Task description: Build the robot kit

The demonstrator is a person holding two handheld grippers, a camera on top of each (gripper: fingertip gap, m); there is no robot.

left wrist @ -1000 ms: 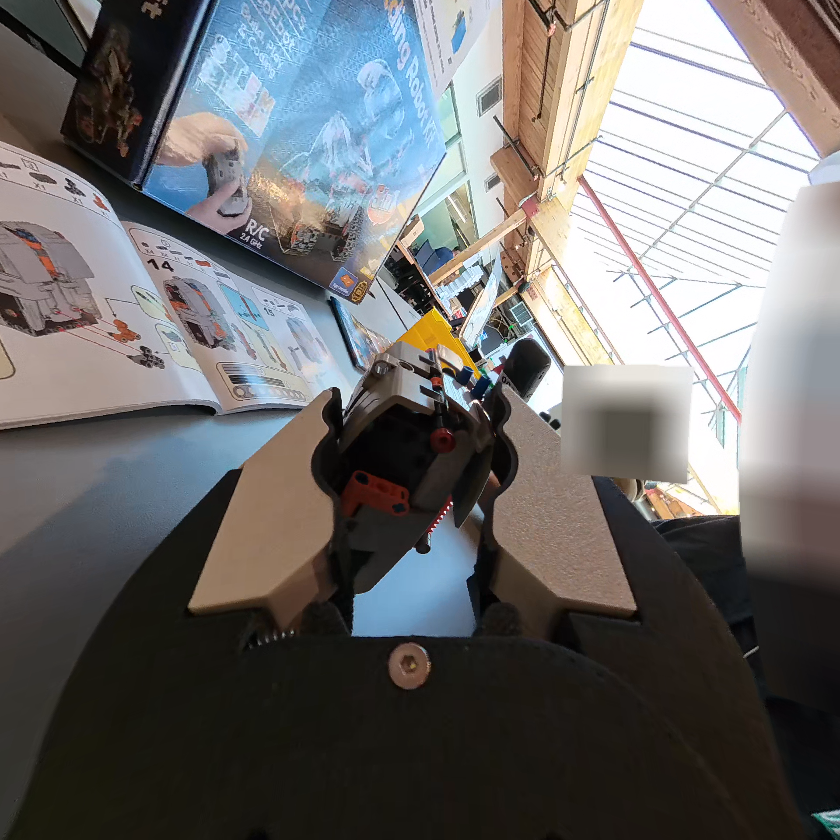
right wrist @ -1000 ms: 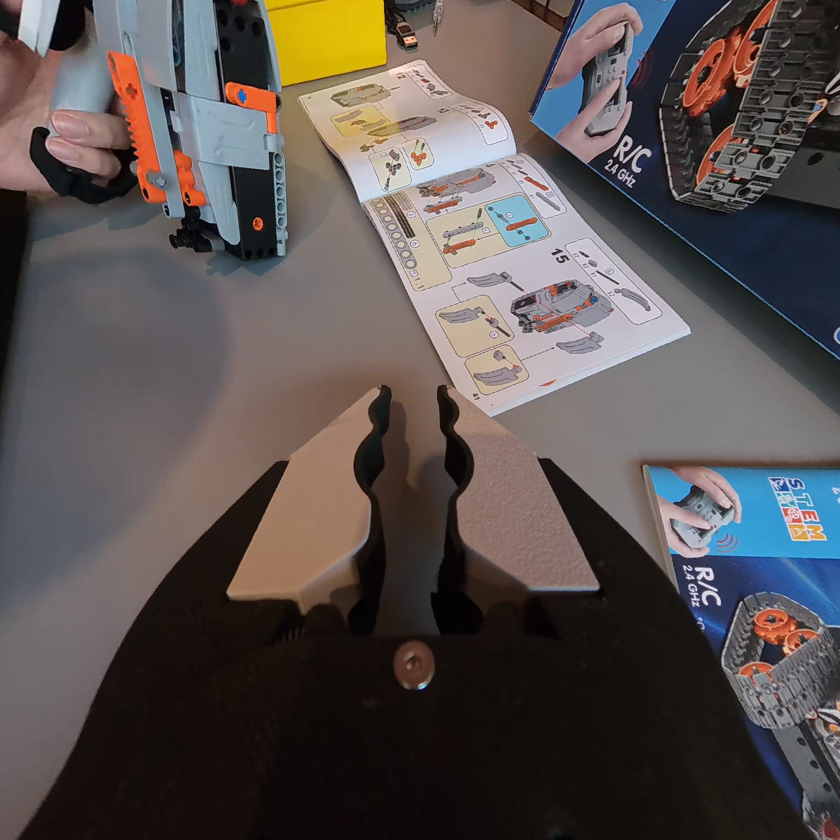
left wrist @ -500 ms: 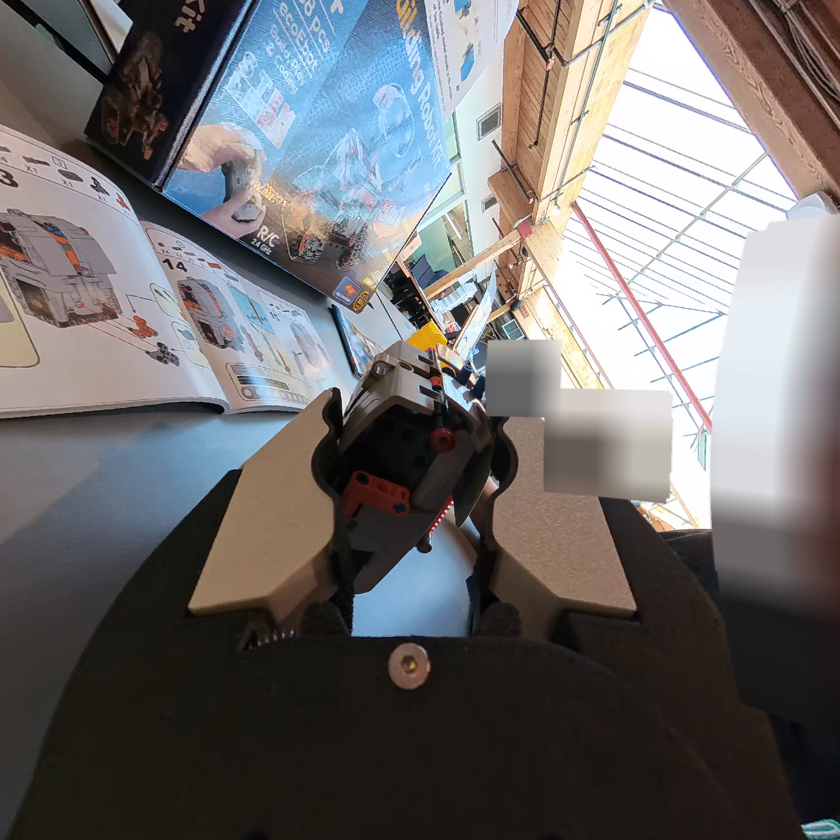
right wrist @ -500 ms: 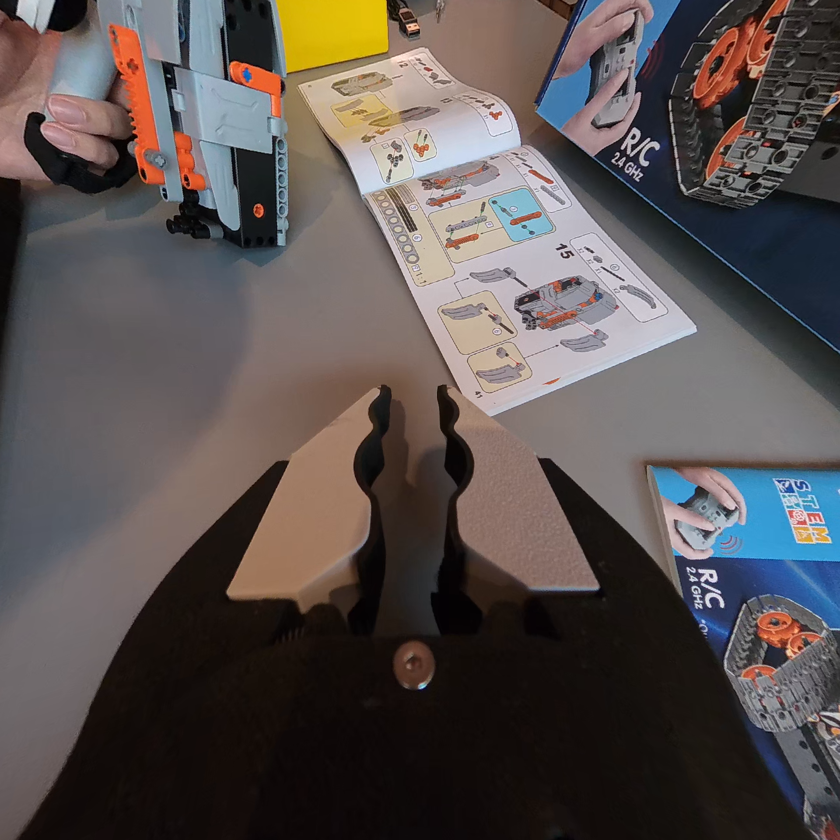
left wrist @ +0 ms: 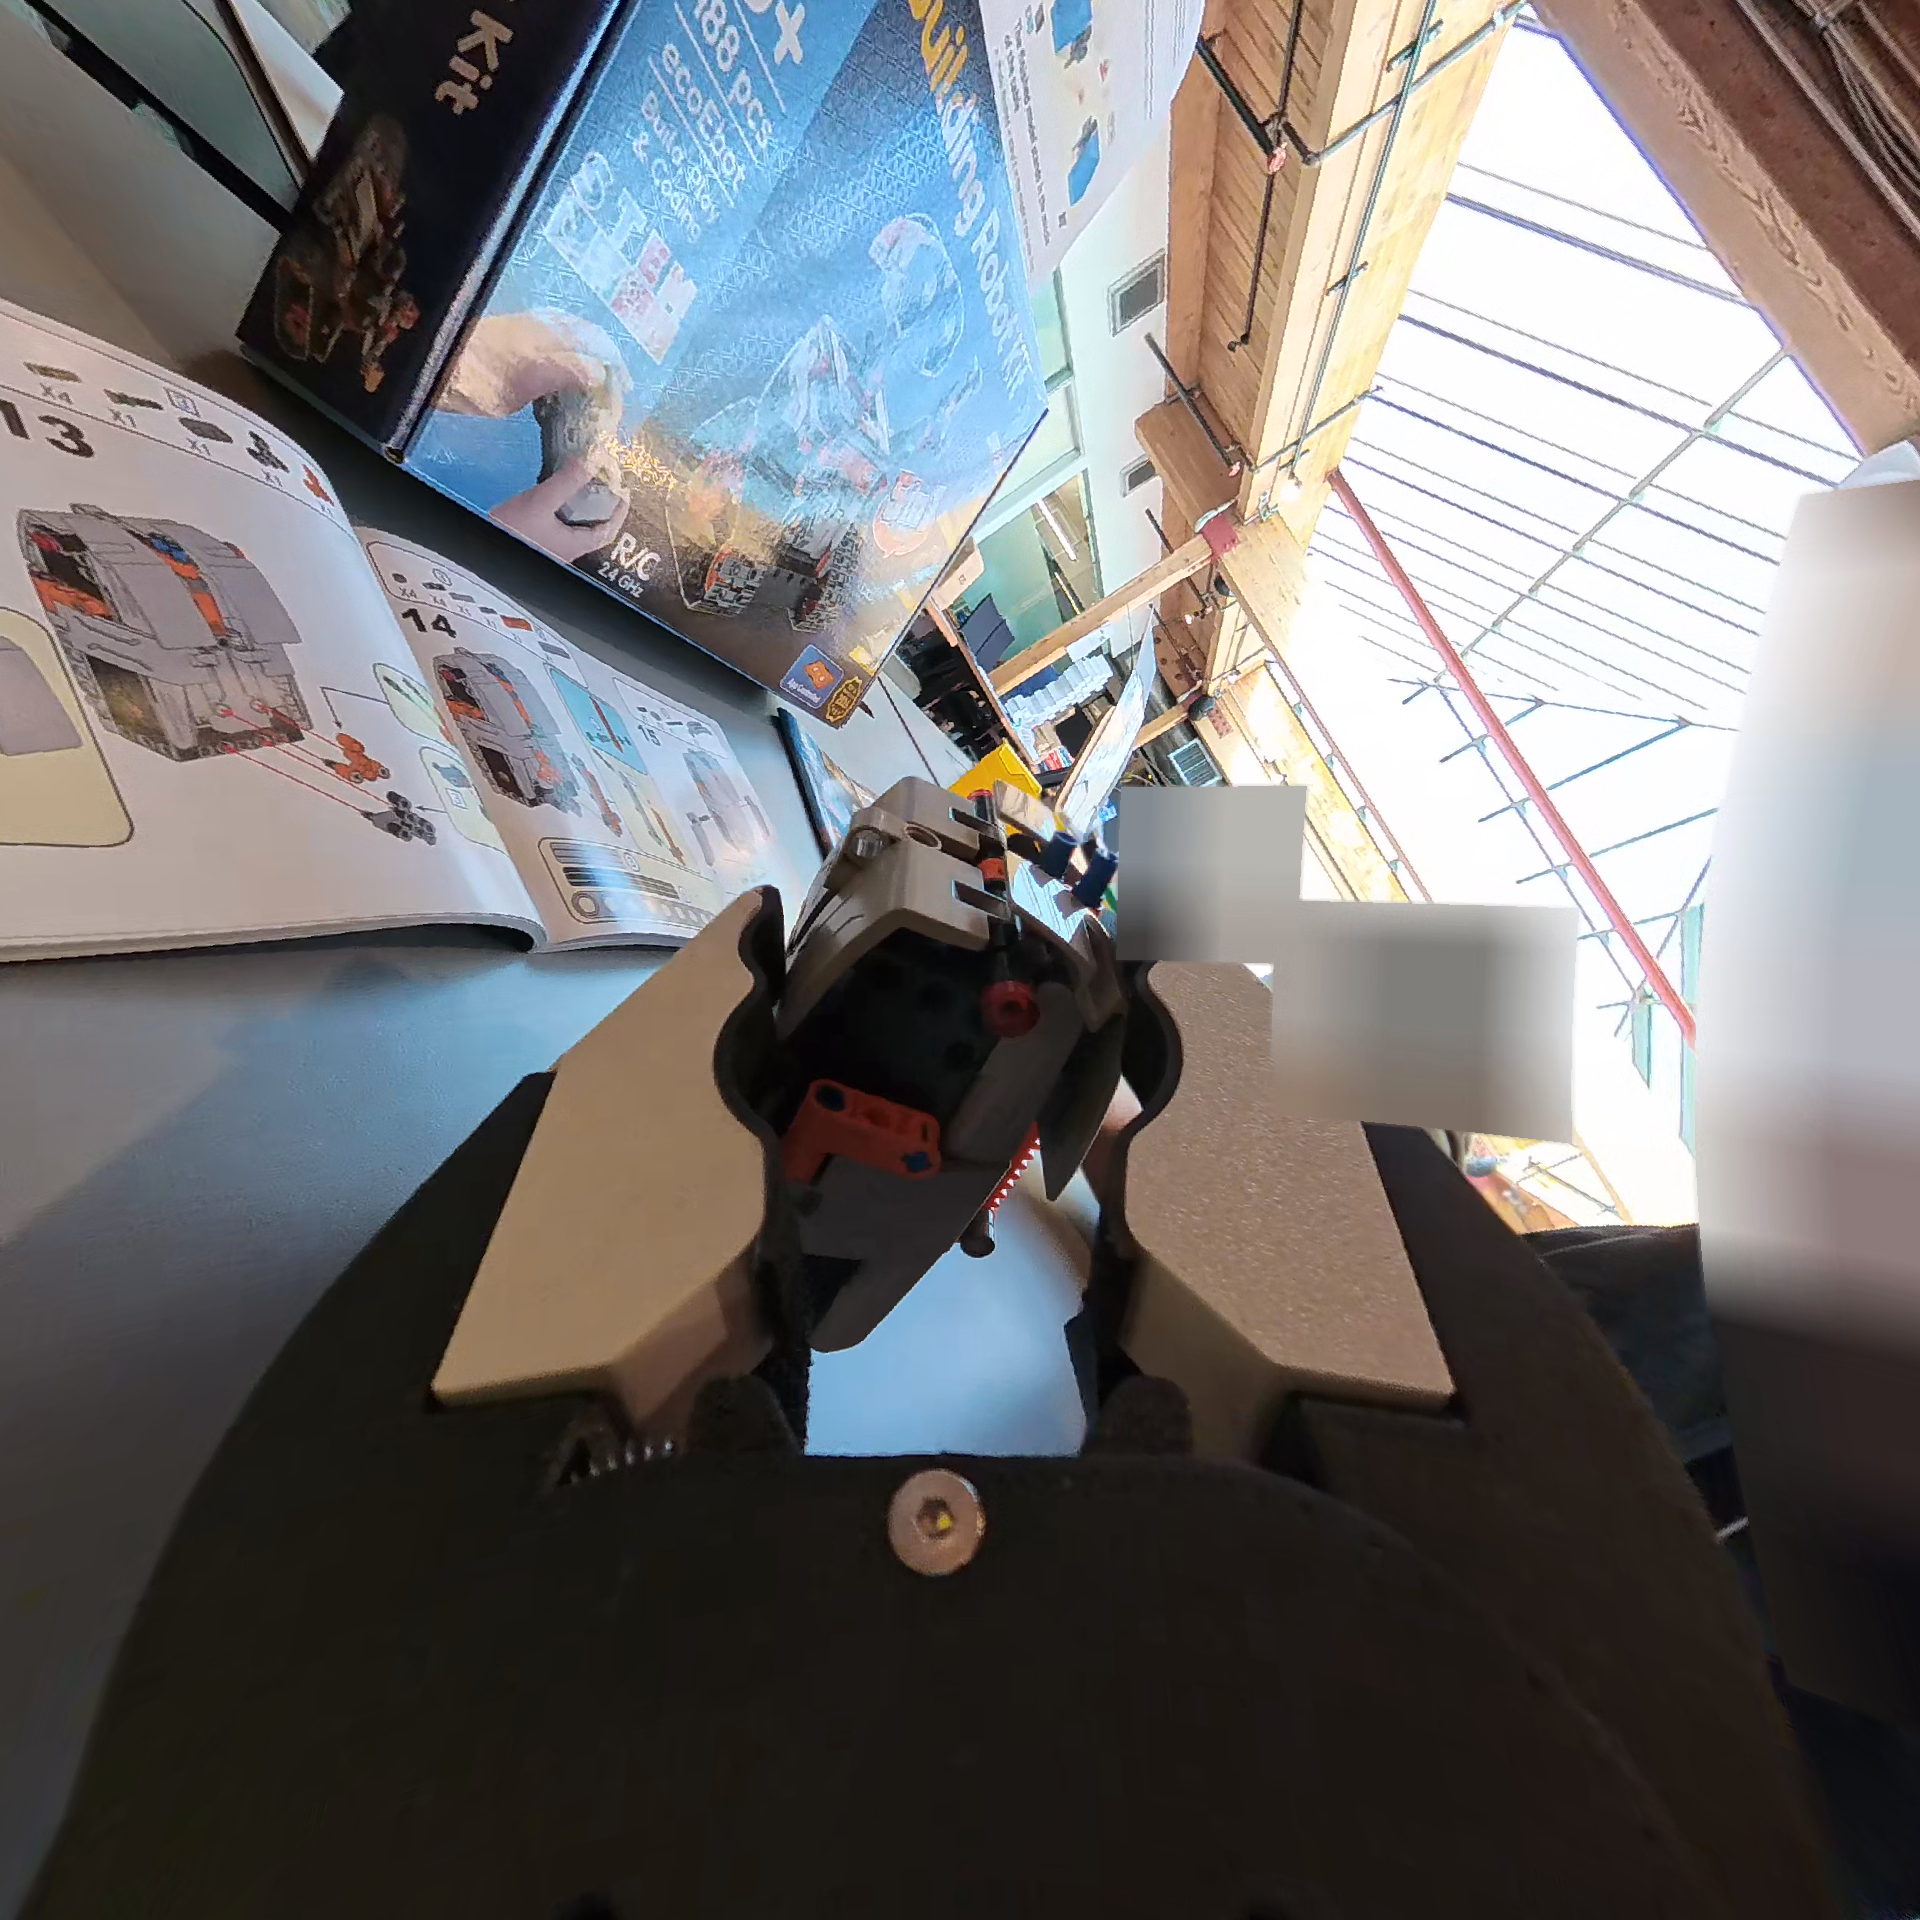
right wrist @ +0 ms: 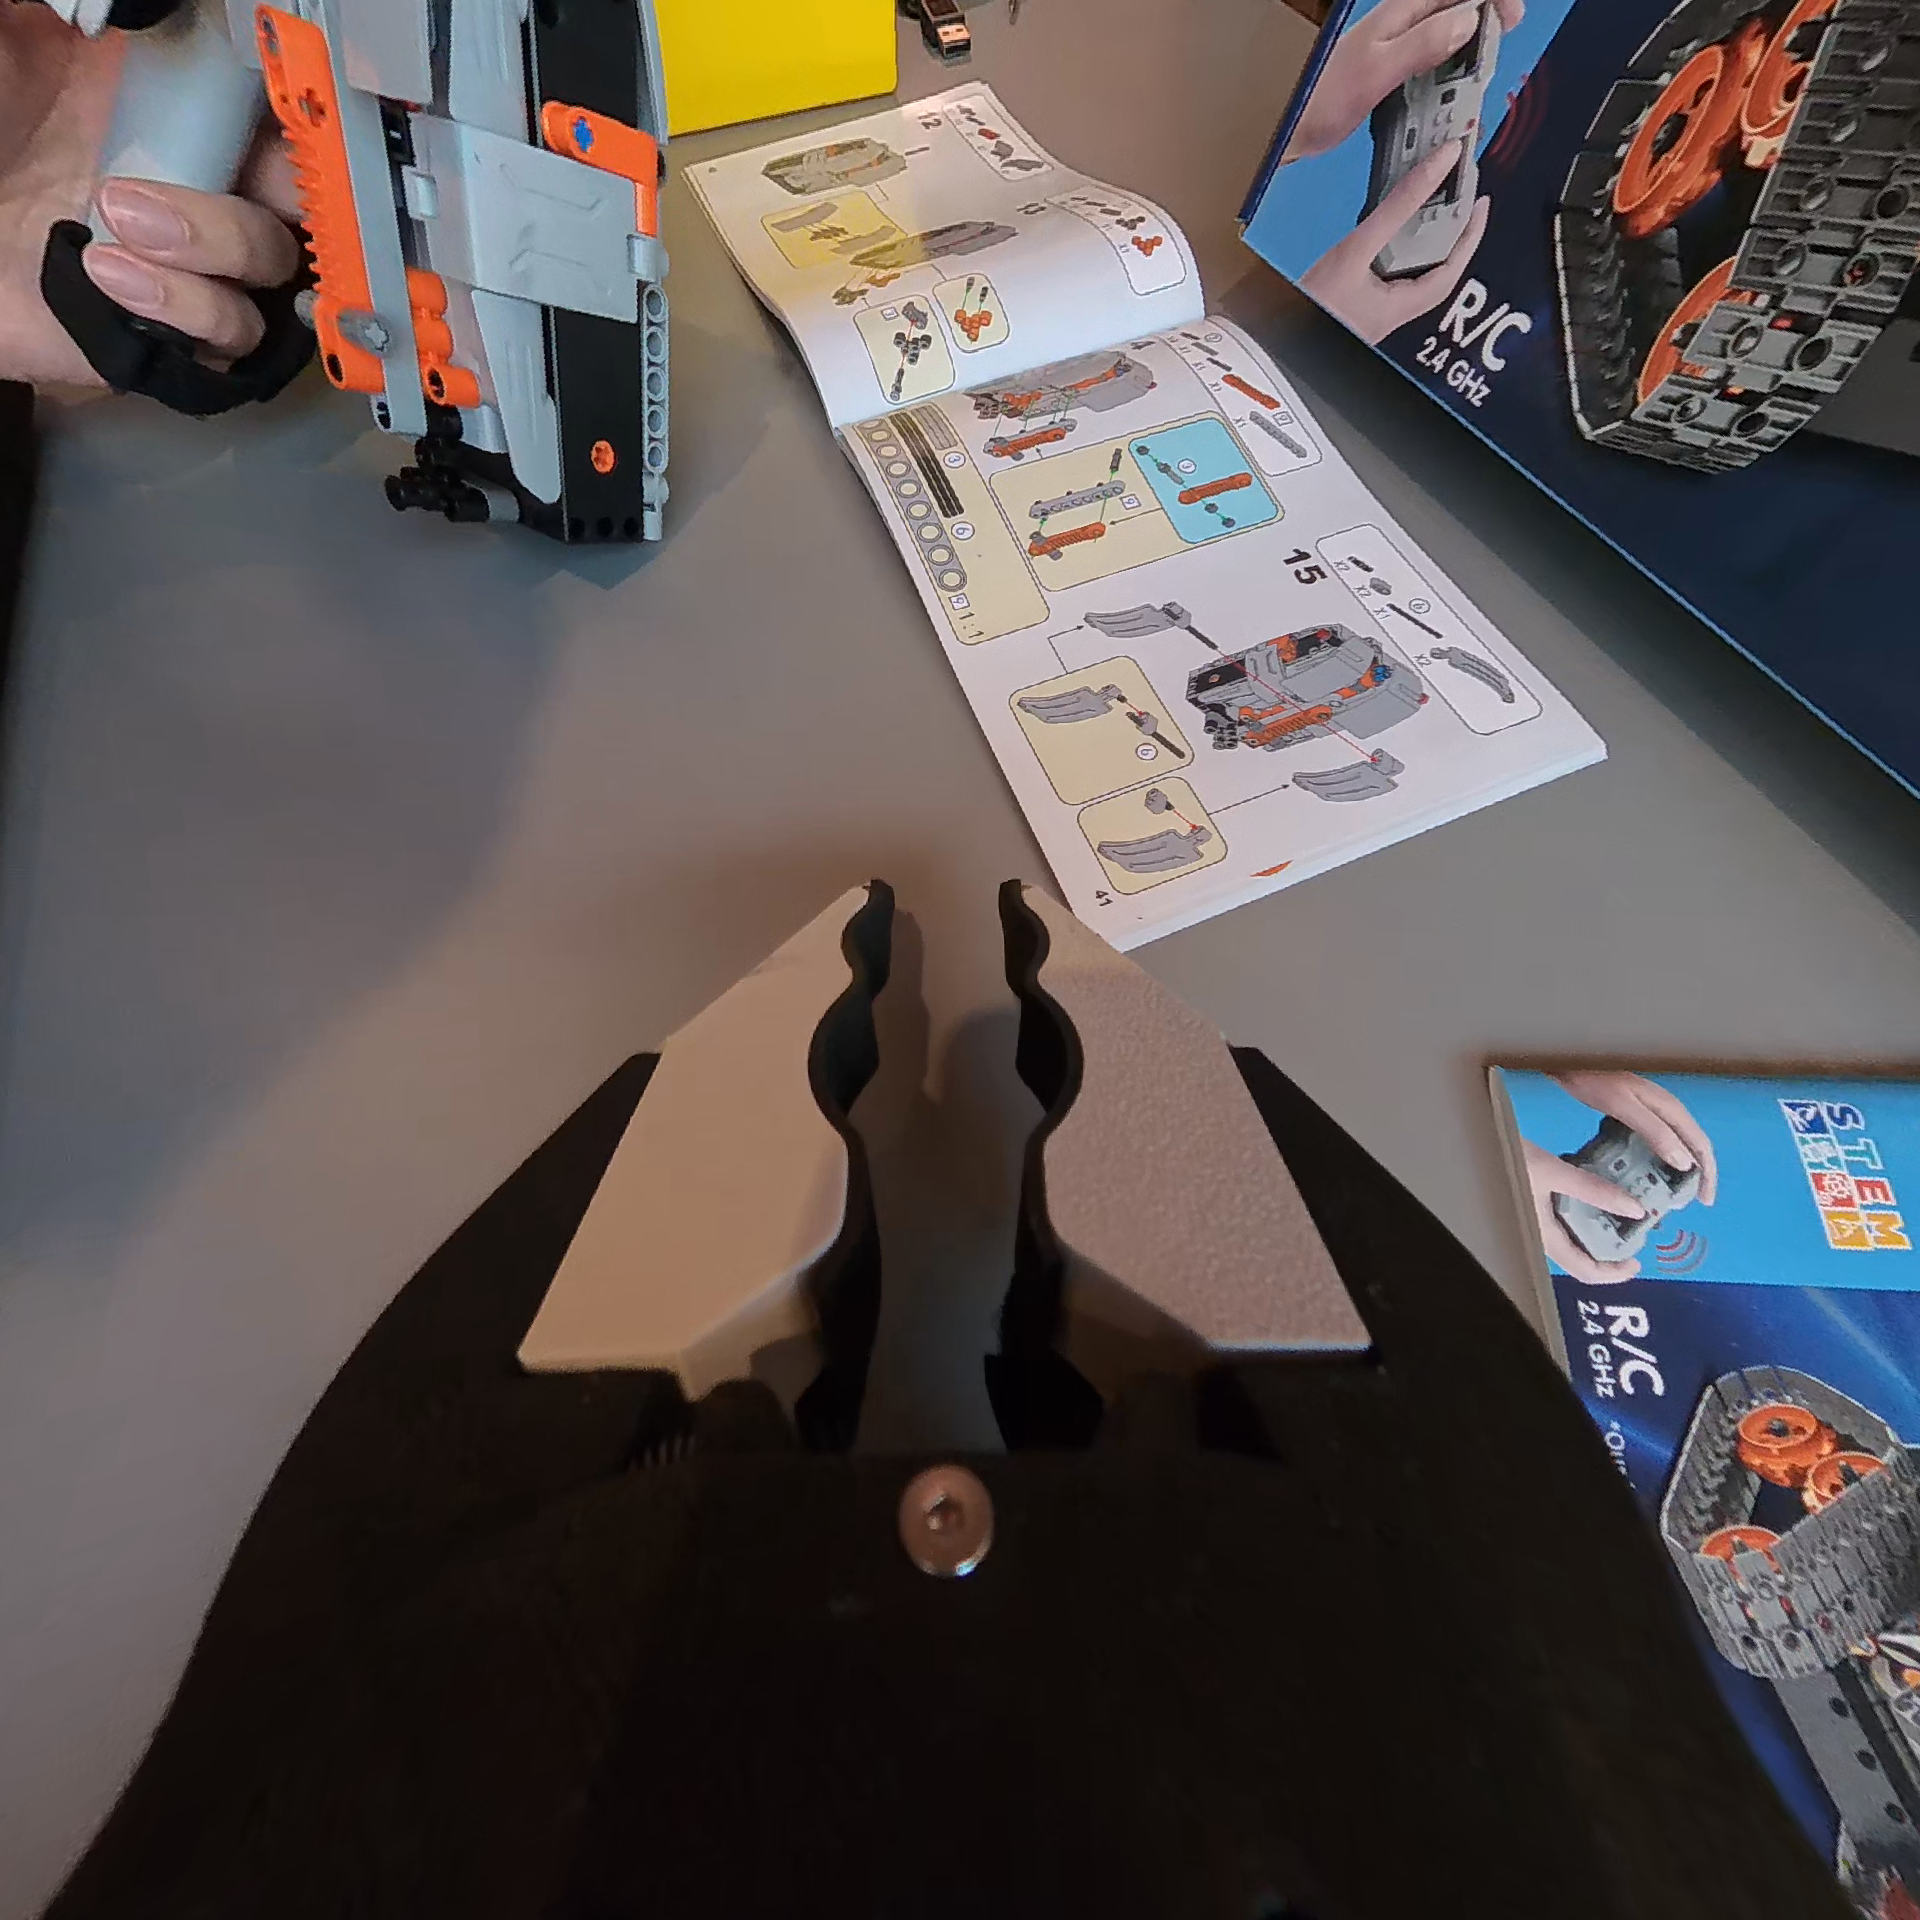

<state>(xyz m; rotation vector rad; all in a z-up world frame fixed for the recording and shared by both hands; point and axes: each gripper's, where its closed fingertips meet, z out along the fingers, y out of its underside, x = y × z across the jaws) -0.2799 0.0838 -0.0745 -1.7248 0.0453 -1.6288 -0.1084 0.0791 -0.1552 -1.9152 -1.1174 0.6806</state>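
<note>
My left gripper (left wrist: 951,935) is shut on a grey, black and orange brick-built model (left wrist: 914,997) and holds it upright over the grey table (left wrist: 156,1143). In the right wrist view the same model (right wrist: 499,260) shows at the top left, with a person's hand (right wrist: 62,208) behind it. My right gripper (right wrist: 945,896) hovers low over the bare table (right wrist: 416,831). Its jaws stand a narrow gap apart with nothing between them. Its nearest thing is the corner of an open instruction booklet (right wrist: 1122,499).
The booklet (left wrist: 260,675) lies open on the table. A large blue kit box (right wrist: 1662,260) stands at the back right, also in the left wrist view (left wrist: 727,312). A closed blue manual (right wrist: 1745,1351) lies at the right. A yellow box (right wrist: 779,52) stands behind the model. About 20 cm separates my left fingertips from my right.
My left gripper has turned a little with the model in its grip, and the model has shifted slightly right in the right wrist view. My right gripper has barely moved.
</note>
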